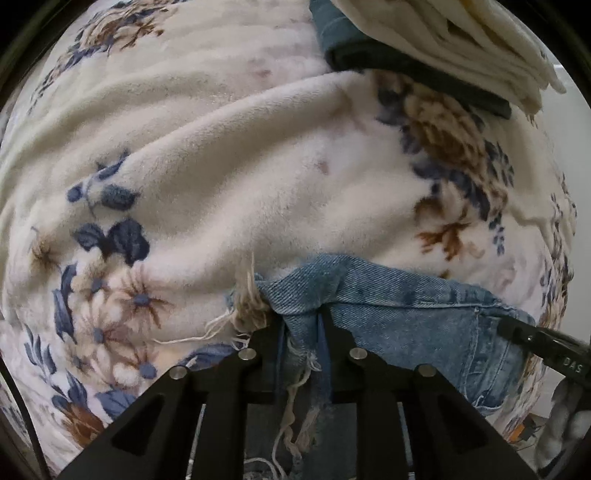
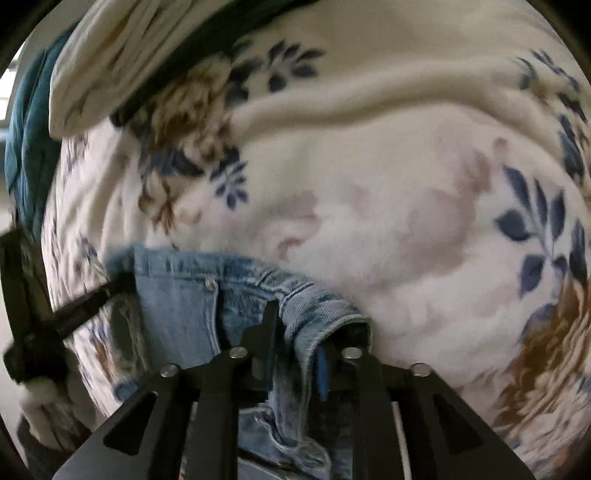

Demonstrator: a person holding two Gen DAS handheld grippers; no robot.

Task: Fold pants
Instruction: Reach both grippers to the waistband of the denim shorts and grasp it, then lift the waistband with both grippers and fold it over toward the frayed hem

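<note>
The pants are light blue jeans (image 1: 406,317) with a frayed hem, held up over a floral blanket. My left gripper (image 1: 300,314) is shut on the frayed denim edge, with loose threads hanging between the fingers. The right gripper shows at the right edge of the left wrist view (image 1: 517,332), gripping the same denim. In the right wrist view my right gripper (image 2: 306,325) is shut on a bunched seam of the jeans (image 2: 177,306). The left gripper shows at the left of that view (image 2: 118,284), pinching the denim's far corner.
A cream fleece blanket (image 1: 258,166) with blue and brown flowers covers the surface beneath, lying in soft ridges. At the back lies a stack of folded clothes: a cream piece (image 1: 461,44) on a dark teal one (image 1: 340,33), also in the right wrist view (image 2: 110,55).
</note>
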